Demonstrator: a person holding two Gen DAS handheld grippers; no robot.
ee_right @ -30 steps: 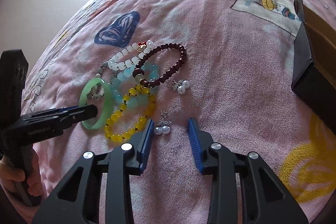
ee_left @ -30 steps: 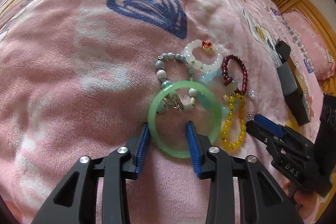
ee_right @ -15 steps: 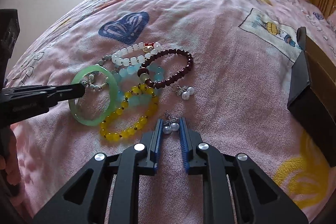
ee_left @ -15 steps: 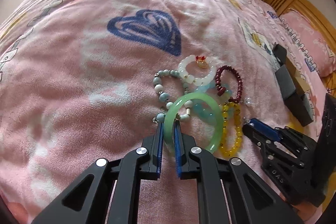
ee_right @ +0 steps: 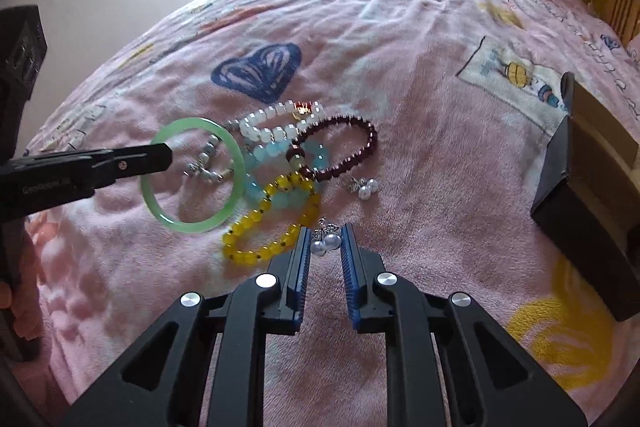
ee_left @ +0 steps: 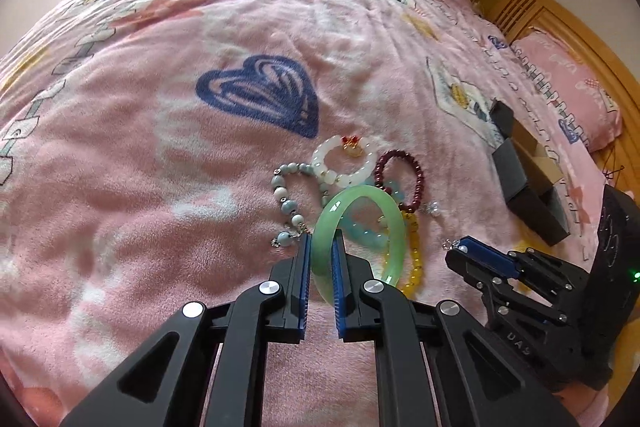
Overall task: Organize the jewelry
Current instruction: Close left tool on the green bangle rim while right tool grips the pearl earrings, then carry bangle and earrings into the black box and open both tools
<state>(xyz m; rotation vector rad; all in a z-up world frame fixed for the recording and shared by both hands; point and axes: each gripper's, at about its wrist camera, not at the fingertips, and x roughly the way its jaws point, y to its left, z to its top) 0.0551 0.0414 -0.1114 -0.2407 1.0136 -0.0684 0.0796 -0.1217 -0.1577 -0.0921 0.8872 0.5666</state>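
Note:
My left gripper [ee_left: 322,243] is shut on the rim of a green bangle [ee_left: 395,235], which stands tilted up off the pink blanket. From the right wrist view the bangle [ee_right: 188,227] hangs from the left gripper [ee_right: 166,157] above a grey-blue bead bracelet [ee_right: 210,151]. My right gripper [ee_right: 325,233] is shut on a pearl earring [ee_right: 326,243], just off the blanket. A yellow bead bracelet [ee_right: 264,211], a light blue one [ee_right: 276,150], a white one [ee_right: 264,134], a dark red one [ee_right: 360,155] and a second pearl earring [ee_right: 366,187] lie in a heap.
An open black box [ee_right: 580,195] with a brown inside sits on the blanket to the right of the heap. The pink blanket [ee_left: 160,187] covers the whole bed. A pillow [ee_left: 568,91] and a wooden headboard are at the far right.
Both grippers went from open to shut, the left on the green bangle and the right on the pearl earring. Both then rose a little, tipping the bangle up off the blanket.

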